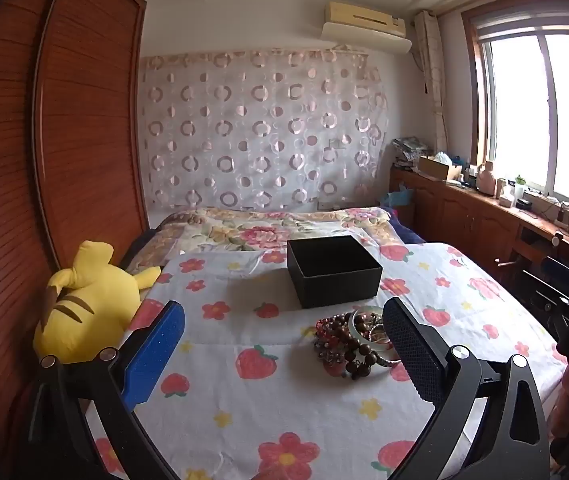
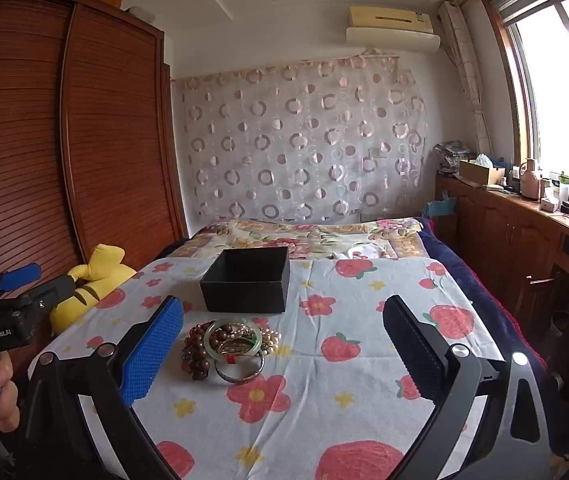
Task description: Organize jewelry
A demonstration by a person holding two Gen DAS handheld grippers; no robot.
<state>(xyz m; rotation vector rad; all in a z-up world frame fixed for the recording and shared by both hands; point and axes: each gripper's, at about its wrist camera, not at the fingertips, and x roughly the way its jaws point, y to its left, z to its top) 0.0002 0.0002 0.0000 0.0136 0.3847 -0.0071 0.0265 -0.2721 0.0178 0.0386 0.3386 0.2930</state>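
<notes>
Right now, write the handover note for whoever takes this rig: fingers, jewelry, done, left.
Left gripper: fingers wide open, holding nothing, aimed at the bed.
Right gripper: fingers wide open, holding nothing.
Jewelry pile: beaded bracelets, a green bangle and a metal bangle, heaped on the strawberry-print sheet, just in front of the black box.
Black box: lid off, nothing visible inside.
Done: nothing moved into the box, as far as can be seen.
Left: pick the pieces up and place them in the box.
</notes>
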